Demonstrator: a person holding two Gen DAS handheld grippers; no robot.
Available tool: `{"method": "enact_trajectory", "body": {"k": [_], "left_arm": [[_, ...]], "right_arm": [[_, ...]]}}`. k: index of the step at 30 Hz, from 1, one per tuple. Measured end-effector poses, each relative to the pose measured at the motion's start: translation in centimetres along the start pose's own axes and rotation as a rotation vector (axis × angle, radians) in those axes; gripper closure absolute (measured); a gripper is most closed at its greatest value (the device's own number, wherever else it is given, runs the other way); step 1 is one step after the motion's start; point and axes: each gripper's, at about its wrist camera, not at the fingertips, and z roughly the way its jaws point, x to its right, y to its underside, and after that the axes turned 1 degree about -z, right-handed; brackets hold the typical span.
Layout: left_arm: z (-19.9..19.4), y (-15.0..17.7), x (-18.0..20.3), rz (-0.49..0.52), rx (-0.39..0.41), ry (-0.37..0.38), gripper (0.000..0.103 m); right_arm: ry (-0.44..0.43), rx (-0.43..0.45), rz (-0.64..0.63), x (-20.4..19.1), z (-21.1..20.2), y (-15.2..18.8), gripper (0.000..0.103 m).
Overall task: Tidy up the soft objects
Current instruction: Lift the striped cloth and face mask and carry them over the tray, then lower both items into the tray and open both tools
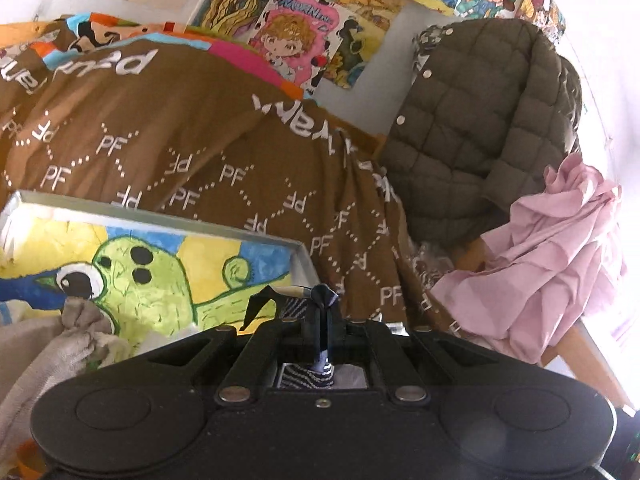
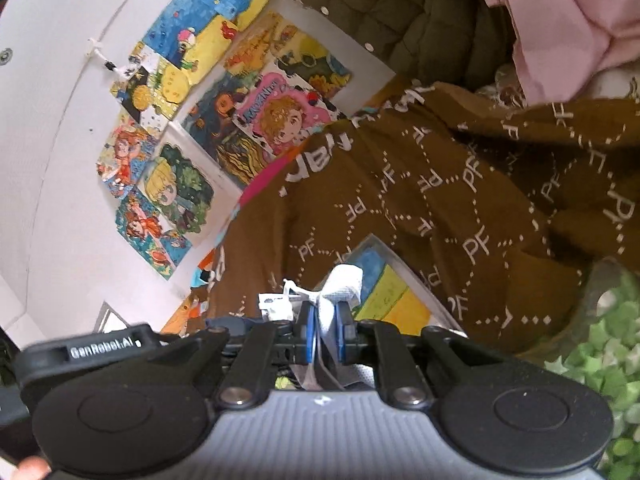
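Left wrist view: the left tool (image 1: 322, 312) is clenched on a thin strip of dark fabric (image 1: 323, 300), pinched between its closed fingers; a striped black-and-white patch shows just beneath.
Right wrist view: the right tool (image 2: 326, 320) is clenched on a bunched white cloth (image 2: 344, 280), which pokes up between its blue pads (image 2: 310, 330).
Surroundings: a brown blanket printed with "PF" letters (image 1: 192, 140) is heaped ahead; a quilted olive jacket (image 1: 480, 120) and a crumpled pink garment (image 1: 560, 248) hang to the right; a painted canvas of a green cartoon creature (image 1: 160, 272) lies just ahead of both tools.
Step in hand: seemingly carrying two small soft pieces, one per tool, towards where they belong.
Next move: likely needs a chosen spot, lowering there, then releasing; the destination cannot be told.
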Motion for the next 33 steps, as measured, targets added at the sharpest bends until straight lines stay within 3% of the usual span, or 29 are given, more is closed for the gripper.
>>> {"method": "enact_trajectory", "body": {"k": [14,21,23,25,29,33], "left_arm": [[2.8,3.4,-1.7,0.08,-0.097,-0.062,0.101],[2.9,3.9,-2.2,0.057,-0.121,-0.071,0.099],[2.8,3.9,-2.3,0.054,-0.125,-0.076,0.095],[2.5,4.0,-2.3,0.056,-0.124,-0.081,0.087],[1.7,4.1,-2.5,0.052,-0.119,-0.097,0.081],[0.8,4.1,-2.6,0.048,-0.103,-0.112,0.065]], "right_arm": [[0.107,-0.068,-0.06,0.6,1.3,1.0,0.089],[0.131,-0.11,-0.062,0.7,1.6,1.2,0.077],[0.131,-0.121,-0.063,0.7,1.6,1.3,0.077],[0.126,-0.129,-0.065,0.6,1.6,1.3,0.07],[0.111,-0.135,-0.066,0.2,1.5,1.3,0.061],[0.092,-0.141,-0.059,0.1,1.3,1.1,0.052]]}}
